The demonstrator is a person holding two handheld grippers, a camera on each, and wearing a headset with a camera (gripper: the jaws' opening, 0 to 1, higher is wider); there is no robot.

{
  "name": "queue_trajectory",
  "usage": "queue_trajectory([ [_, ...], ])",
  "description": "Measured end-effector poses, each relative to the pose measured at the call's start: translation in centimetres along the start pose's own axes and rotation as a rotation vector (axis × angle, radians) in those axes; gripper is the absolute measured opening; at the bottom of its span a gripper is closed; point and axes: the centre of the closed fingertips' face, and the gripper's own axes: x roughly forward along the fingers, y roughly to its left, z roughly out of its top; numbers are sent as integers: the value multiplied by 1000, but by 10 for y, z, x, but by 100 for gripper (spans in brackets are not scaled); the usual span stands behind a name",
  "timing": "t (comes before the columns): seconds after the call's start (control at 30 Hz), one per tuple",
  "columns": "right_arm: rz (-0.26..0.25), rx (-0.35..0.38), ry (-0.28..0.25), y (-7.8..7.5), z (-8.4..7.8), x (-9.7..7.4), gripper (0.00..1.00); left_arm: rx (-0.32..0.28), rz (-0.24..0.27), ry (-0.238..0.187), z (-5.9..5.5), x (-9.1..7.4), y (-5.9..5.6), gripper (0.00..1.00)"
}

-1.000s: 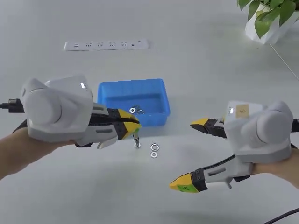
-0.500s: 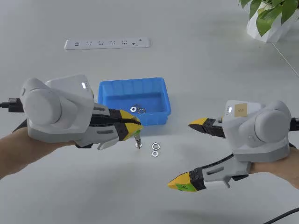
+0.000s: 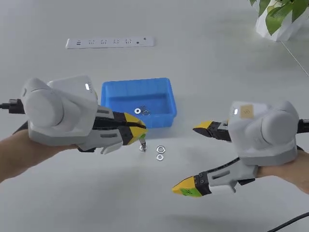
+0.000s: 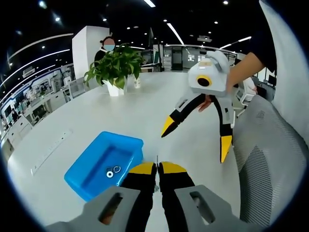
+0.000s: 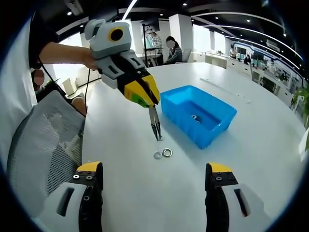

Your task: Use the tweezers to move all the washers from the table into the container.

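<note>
I see two small silver ring washers (image 3: 160, 152) side by side on the counter (image 3: 217, 63), just in front of the blue container (image 3: 120, 99), which holds two more. My left tongs (image 3: 140, 129) pinch the tweezers (image 3: 142, 144), tips down just beside them. My right tongs (image 3: 186, 159) gape wide nearby.

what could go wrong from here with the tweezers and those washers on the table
1. The two loose washers lie close together, so the tweezers may catch both or flick one away.
2. The thin tweezers are clamped at the tips of the left gripper; pressing on the table could twist them in the jaws.
3. A washer could slip before clearing the container rim.
</note>
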Motion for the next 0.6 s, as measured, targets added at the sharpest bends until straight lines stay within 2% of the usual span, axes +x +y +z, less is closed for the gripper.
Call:
queue_trajectory([
  [0.23,42,-28,-21,0,19,13,85,-25,-4,0,-1,-1,1,7],
  [0.43,120,-56,-38,8,32,25,74,-24,-7,-5,-2,0,1,7],
  [0.6,171,-105,-23,10,36,39,58,-28,-8,1,-5,-2,3,7],
])
